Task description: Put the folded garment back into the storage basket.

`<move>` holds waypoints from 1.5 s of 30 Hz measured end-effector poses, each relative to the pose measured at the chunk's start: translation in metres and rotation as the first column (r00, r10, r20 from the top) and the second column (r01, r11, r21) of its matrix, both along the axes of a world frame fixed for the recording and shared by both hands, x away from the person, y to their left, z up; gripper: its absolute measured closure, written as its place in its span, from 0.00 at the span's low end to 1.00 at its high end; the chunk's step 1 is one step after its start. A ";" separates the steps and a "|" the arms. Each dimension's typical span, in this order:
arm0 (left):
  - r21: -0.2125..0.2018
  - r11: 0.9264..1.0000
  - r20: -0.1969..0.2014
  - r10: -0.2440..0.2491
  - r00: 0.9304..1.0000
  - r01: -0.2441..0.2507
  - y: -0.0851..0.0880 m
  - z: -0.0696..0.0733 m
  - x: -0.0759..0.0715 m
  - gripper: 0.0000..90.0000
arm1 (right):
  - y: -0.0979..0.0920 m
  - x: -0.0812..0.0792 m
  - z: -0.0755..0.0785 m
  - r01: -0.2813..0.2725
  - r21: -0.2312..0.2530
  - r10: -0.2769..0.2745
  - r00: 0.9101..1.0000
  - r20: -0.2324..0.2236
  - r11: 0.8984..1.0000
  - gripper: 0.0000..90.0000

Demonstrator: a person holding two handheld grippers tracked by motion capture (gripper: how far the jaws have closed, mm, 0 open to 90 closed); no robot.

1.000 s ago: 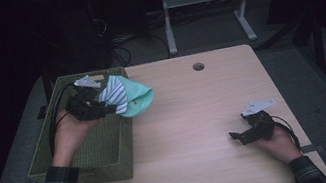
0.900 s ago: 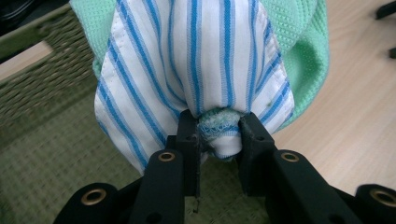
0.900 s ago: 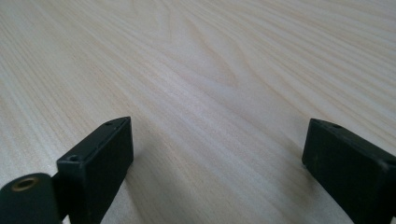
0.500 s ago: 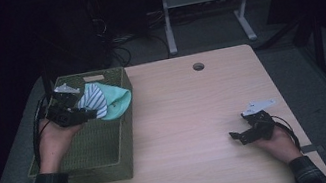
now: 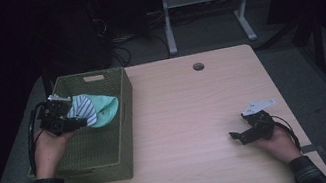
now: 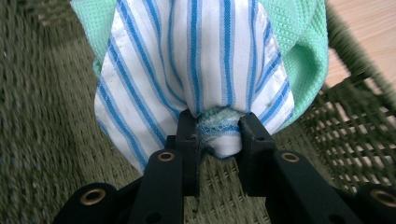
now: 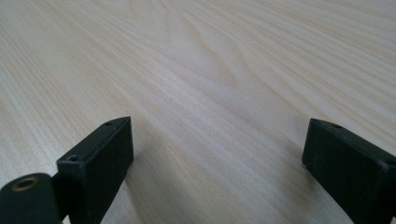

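Over the green wicker basket [image 5: 124,128] at the table's [image 5: 196,116] left, the left gripper [image 6: 218,128] pinches a bunched blue-striped white and mint cloth [image 6: 205,60] between its jaws. At the near right, the right gripper [image 5: 239,135] rests on the bare wood, jaws wide apart and holding nothing.
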State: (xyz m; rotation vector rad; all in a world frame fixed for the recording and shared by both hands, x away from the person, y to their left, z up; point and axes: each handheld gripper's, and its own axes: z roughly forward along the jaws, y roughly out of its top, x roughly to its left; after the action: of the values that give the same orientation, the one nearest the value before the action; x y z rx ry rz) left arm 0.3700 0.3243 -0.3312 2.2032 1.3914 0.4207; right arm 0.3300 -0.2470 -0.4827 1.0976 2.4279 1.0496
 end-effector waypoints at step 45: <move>0.027 1.000 -0.162 -0.008 0.987 0.013 -0.001 -0.077 0.010 0.76 | -0.001 0.000 0.000 0.001 -0.004 -0.001 1.000 0.005 1.000 0.09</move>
State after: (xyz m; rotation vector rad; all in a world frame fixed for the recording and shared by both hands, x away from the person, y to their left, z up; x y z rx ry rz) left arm 0.3801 0.3234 -0.4081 2.3100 1.4645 0.2642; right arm 0.3304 -0.2475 -0.4829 1.0943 2.4243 1.0457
